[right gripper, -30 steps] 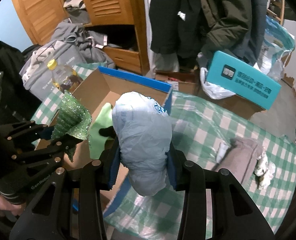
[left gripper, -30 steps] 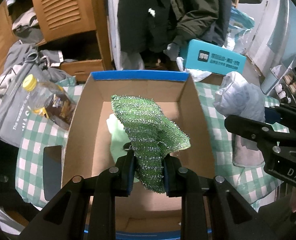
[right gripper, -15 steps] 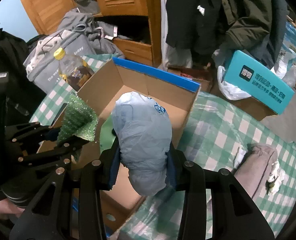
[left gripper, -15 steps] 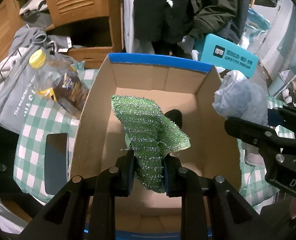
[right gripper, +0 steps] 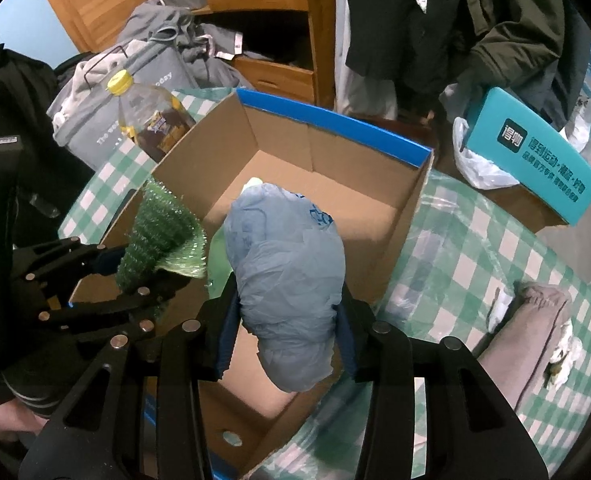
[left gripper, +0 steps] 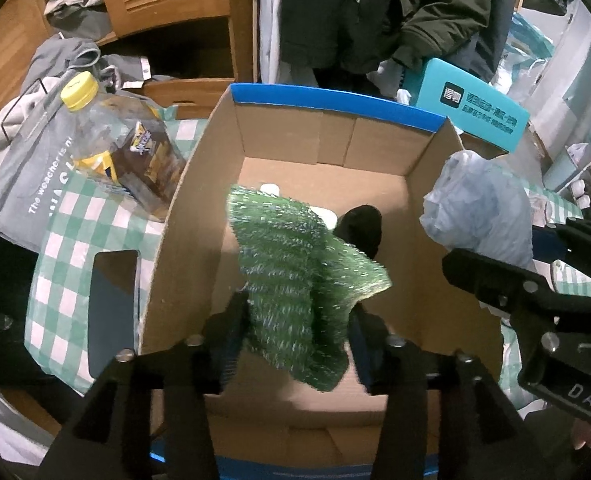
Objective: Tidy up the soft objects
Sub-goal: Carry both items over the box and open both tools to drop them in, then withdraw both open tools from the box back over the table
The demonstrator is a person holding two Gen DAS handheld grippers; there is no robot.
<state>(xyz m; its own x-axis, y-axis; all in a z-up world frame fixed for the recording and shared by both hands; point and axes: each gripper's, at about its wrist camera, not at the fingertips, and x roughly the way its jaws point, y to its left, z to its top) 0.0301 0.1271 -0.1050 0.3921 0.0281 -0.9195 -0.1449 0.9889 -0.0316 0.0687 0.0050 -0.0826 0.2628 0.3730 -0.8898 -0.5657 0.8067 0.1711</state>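
An open cardboard box (left gripper: 199,216) with a blue rim stands on the green checked tablecloth; it also shows in the right wrist view (right gripper: 399,236). My left gripper (left gripper: 297,336) is over the box with its jaws spread, and a green sparkly scrub cloth (left gripper: 295,280) hangs loose and blurred between them. My right gripper (right gripper: 287,334) is shut on a bunched grey-blue plastic bag (right gripper: 287,272) above the box's right side. A black soft item (left gripper: 361,226) and a pale green cloth (right gripper: 217,268) lie in the box.
An oil bottle (left gripper: 115,144) with a yellow cap leans left of the box beside a grey bag (left gripper: 27,184). A dark phone (left gripper: 113,308) lies on the cloth. A teal box (right gripper: 535,160) is at the back right. A grey-pink cloth (right gripper: 531,344) lies right.
My left gripper's jaws have spread and the green cloth has come loose between them. Both grippers have moved closer over the box. The right gripper still holds the bag.
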